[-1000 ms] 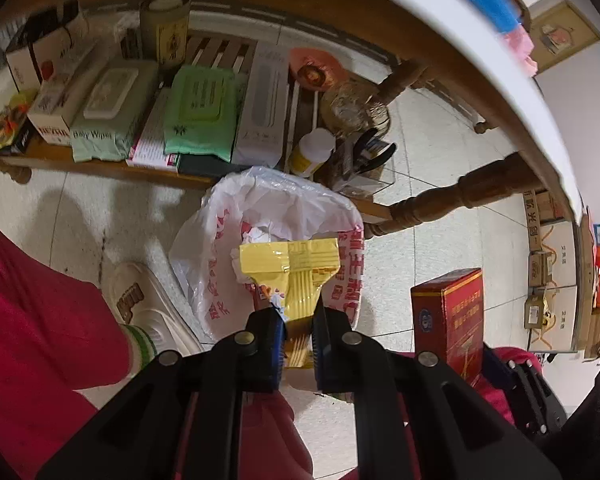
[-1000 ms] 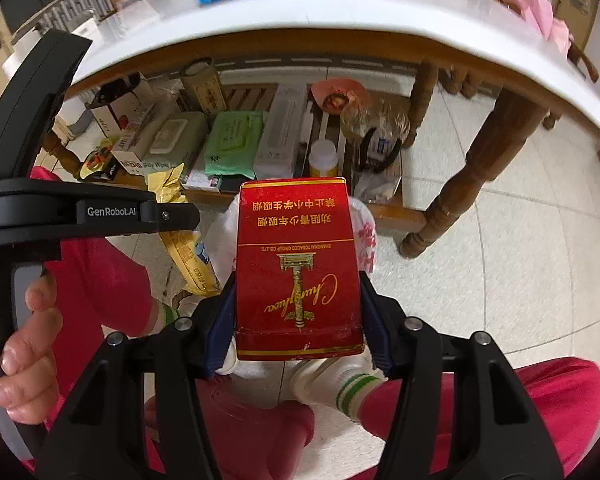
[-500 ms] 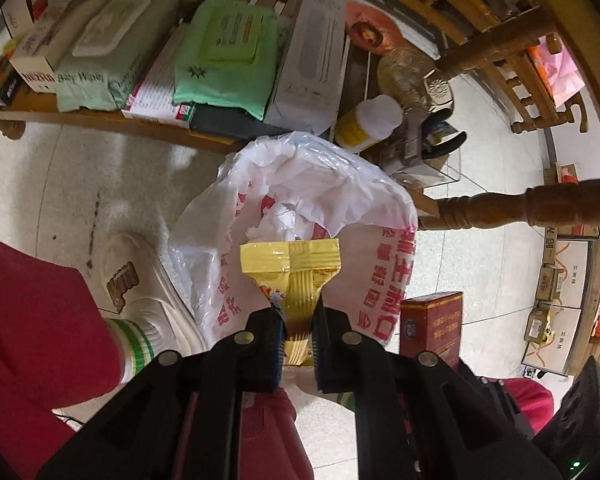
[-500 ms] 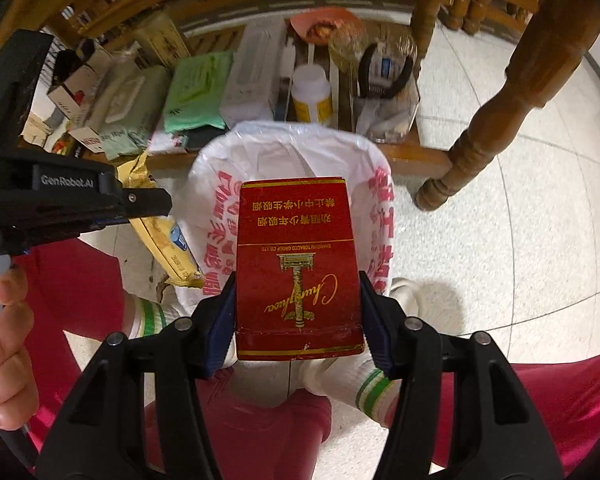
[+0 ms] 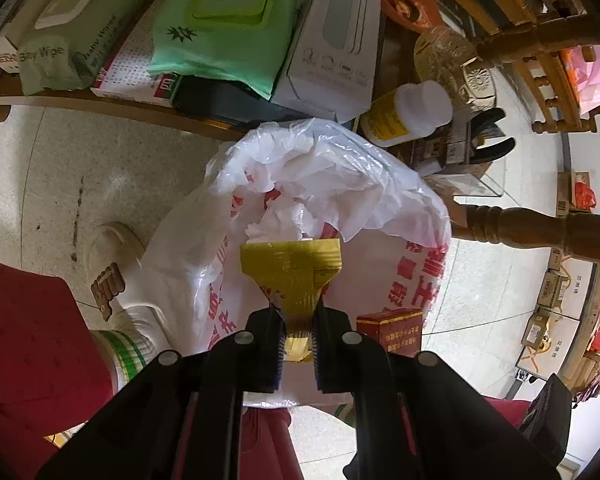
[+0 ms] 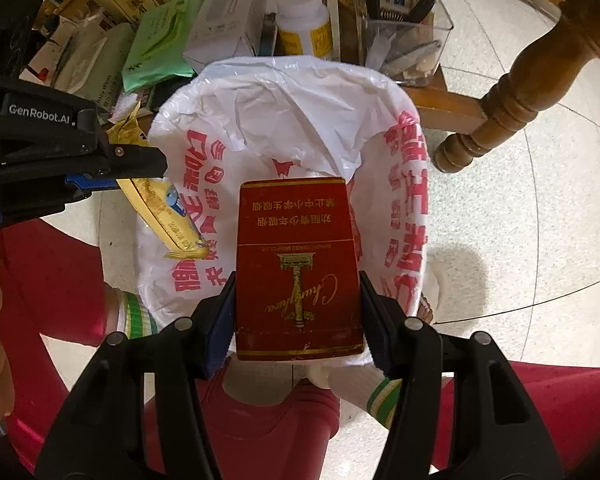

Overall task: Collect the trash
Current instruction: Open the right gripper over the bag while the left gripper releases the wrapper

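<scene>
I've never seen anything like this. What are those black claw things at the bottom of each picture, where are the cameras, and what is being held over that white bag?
No robot here: a person holds a hand-operated two-finger gripper in each hand, and a fisheye camera on each one looks forward along its fingers. That is why black fingers fill the bottom of both pictures.

In the left wrist view, the left gripper is shut on a yellow snack wrapper. In the right wrist view, the right gripper is shut on a red cigarette pack. Each gripper also shows at the edge of the other's view.

Both are held above a bin lined with a white plastic bag with red print, standing on the tiled floor. Behind it, a low wooden shelf carries wipes packs, boxes and a yellow bottle.
</scene>
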A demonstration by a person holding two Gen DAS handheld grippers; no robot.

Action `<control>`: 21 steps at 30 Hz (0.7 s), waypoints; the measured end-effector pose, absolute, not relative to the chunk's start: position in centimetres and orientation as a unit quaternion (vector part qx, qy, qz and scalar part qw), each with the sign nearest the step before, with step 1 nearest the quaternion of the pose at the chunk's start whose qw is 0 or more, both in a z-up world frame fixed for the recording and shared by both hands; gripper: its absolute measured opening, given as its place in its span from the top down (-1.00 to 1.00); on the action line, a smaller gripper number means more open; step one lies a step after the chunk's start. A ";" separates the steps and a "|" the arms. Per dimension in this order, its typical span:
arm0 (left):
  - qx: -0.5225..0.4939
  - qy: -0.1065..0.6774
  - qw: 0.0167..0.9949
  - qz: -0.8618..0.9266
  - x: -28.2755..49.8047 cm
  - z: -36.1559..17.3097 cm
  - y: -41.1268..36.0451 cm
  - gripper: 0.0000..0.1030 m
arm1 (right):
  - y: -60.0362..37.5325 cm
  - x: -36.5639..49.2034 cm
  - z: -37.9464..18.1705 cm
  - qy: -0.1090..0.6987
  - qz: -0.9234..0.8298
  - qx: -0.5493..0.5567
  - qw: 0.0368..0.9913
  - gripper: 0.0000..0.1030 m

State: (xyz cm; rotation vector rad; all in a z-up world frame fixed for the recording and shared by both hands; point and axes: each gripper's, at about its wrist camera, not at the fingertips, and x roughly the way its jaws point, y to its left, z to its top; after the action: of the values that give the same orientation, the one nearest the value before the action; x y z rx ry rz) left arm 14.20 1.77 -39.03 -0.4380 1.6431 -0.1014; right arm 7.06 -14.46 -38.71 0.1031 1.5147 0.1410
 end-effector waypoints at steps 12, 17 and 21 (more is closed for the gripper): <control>-0.188 0.744 0.640 -0.038 15.0 -41.4 1.3 0.77 | -13.0 7.8 -40.1 0.698 0.084 0.040 0.710 -0.08; -0.178 0.742 0.646 -0.037 15.1 -41.5 1.1 0.64 | -12.9 8.0 -40.0 0.694 0.088 0.042 0.713 -0.12; -0.165 0.741 0.650 -0.032 15.0 -41.3 1.1 0.13 | -12.9 8.1 -39.1 0.679 0.090 0.047 0.727 -0.51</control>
State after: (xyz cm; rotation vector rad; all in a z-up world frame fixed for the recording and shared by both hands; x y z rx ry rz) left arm 15.05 1.12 -41.26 -0.3745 1.6837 -0.0729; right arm 8.11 -12.92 -39.14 0.1033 1.4964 0.1977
